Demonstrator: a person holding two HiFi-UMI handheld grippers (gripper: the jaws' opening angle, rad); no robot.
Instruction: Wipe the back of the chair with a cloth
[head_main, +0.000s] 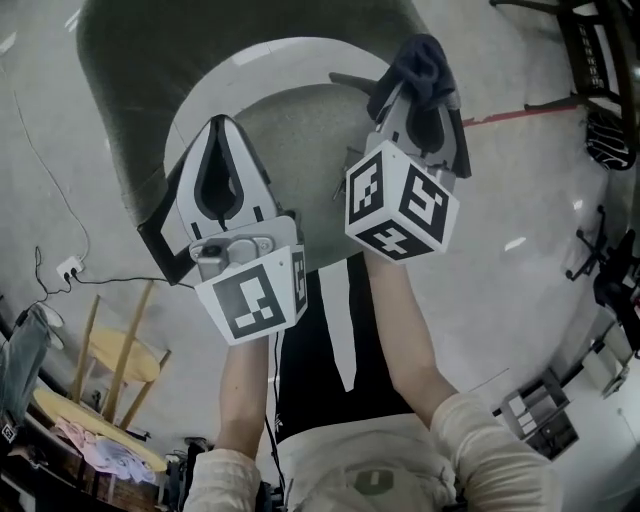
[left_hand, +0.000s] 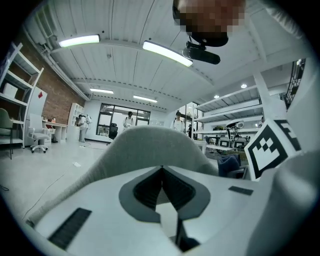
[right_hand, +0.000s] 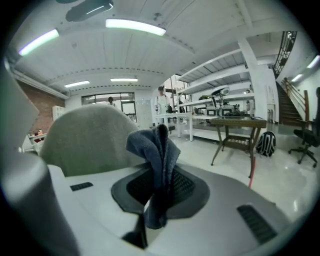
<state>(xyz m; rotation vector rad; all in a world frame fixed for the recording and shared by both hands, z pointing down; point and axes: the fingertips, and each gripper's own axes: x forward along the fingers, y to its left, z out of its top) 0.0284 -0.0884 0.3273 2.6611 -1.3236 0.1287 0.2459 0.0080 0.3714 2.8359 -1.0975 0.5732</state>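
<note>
The chair's grey-green padded back (head_main: 130, 60) curves across the top of the head view, with its white shell (head_main: 235, 75) inside. It also rises ahead of the jaws as a rounded back (left_hand: 150, 145) in the left gripper view and as a padded back (right_hand: 85, 135) in the right gripper view. My right gripper (head_main: 416, 78) is shut on a dark blue cloth (head_main: 420, 58), held by the chair's top edge; the cloth (right_hand: 157, 150) sticks up in a bunch from the jaws. My left gripper (head_main: 220, 125) is shut and empty, its tips (left_hand: 161, 169) pointing at the chair back.
A yellow wooden chair (head_main: 115, 360) stands at lower left, near a power strip (head_main: 68, 268) with a cable. A wicker table (right_hand: 240, 130), a black backpack (right_hand: 265, 142) and an office chair (right_hand: 305, 140) stand to the right. People (left_hand: 129, 119) stand far off.
</note>
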